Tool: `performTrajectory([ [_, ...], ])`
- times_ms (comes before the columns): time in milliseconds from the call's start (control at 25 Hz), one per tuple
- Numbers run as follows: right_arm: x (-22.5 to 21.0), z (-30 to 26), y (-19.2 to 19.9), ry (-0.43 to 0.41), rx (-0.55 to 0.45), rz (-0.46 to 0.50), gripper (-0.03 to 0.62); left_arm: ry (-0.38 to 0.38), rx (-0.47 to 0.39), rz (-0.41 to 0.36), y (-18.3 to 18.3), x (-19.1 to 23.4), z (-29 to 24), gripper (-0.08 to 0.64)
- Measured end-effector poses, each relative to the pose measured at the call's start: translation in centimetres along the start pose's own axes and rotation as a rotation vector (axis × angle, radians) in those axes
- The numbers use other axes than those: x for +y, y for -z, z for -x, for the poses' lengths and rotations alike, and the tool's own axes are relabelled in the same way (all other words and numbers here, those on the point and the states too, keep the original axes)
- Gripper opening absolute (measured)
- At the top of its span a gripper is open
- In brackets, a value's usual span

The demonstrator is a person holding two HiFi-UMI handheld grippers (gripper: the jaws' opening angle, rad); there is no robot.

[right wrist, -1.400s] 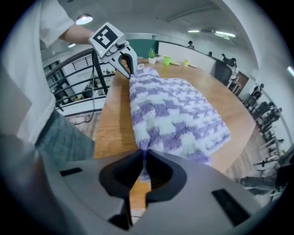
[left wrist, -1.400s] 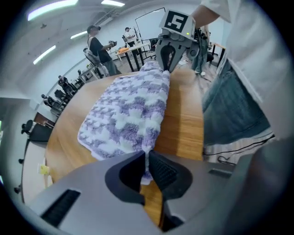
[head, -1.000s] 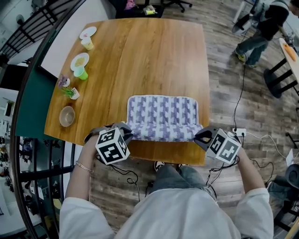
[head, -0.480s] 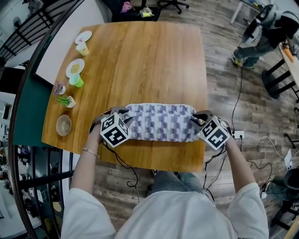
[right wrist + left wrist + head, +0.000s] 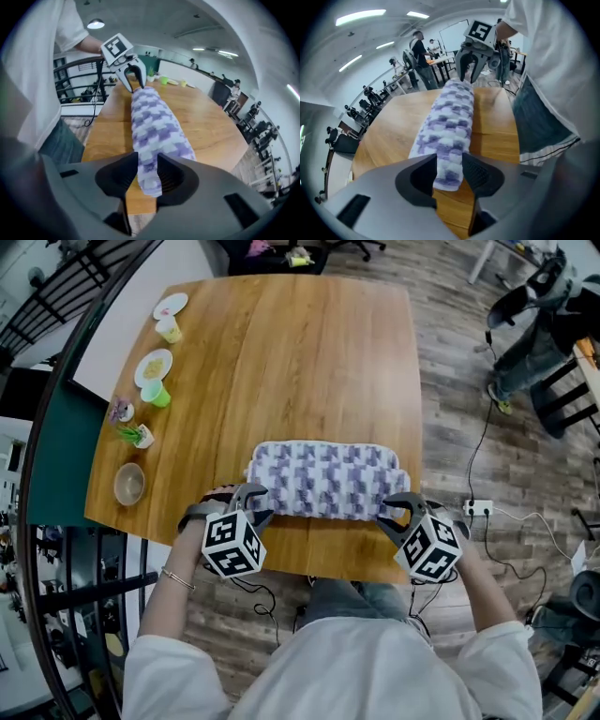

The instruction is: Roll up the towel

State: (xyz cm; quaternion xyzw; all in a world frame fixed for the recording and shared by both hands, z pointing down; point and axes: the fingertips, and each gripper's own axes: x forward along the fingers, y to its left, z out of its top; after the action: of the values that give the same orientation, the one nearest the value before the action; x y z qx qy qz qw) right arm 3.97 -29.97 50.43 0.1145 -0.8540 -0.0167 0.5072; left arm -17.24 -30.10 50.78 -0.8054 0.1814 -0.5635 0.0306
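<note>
The purple-and-white checked towel (image 5: 323, 479) lies across the near part of the wooden table (image 5: 291, 362), rolled into a thick bundle. My left gripper (image 5: 246, 504) is at the roll's left near end and my right gripper (image 5: 397, 512) at its right near end. Both pairs of jaws are opening. In the left gripper view the towel (image 5: 450, 117) runs away from my left gripper (image 5: 449, 171), its end loose between the jaws, and the right gripper (image 5: 468, 70) is at the far end. The right gripper view mirrors this: towel (image 5: 152, 122), right gripper (image 5: 147, 176), left gripper (image 5: 133, 75).
Along the table's left edge stand a bowl (image 5: 129, 484), a small plant (image 5: 136, 432), a green cup (image 5: 161, 393), a plate (image 5: 155, 364) and a yellow cup (image 5: 169, 329). The near table edge (image 5: 319, 568) is close behind the grippers. A power strip (image 5: 478, 507) lies on the floor.
Both grippers pushed the towel's near edge forward into a thicker roll, then drew back to the roll's near side. Their jaws stand wider than before.
</note>
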Motion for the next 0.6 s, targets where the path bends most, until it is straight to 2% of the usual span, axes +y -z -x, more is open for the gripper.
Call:
performTrajectory([
  [120, 2.1, -3.0, 2.3, -0.032, 0.087, 0.055, 0.154, 0.017, 0.033, 0.0, 1.3, -1.7, -2.6, 0.173],
  [280, 1.4, -5.7, 3.9, 0.005, 0.111, 0.029, 0.161, -0.056, 0.053, -0.004, 2.2, -0.8, -4.5, 0.156],
  [360, 0.9, -6.4, 4.0, 0.054, 0.128, 0.066, 0.088, -0.077, 0.072, -0.022, 2.2, -0.7, -5.0, 0.141],
  [440, 1.0, -6.4, 4.1, 0.064, 0.145, 0.088, 0.049, -0.077, 0.087, -0.021, 2.2, -0.9, -5.1, 0.116],
  [520, 1.6, -5.9, 4.0, 0.032, 0.144, 0.064, 0.031, -0.054, 0.097, -0.001, 2.3, -1.5, -4.4, 0.077],
  [600, 3.2, -4.7, 4.0, -0.05, 0.136, 0.016, 0.026, 0.009, 0.106, 0.016, 2.3, -3.3, -3.2, 0.059],
])
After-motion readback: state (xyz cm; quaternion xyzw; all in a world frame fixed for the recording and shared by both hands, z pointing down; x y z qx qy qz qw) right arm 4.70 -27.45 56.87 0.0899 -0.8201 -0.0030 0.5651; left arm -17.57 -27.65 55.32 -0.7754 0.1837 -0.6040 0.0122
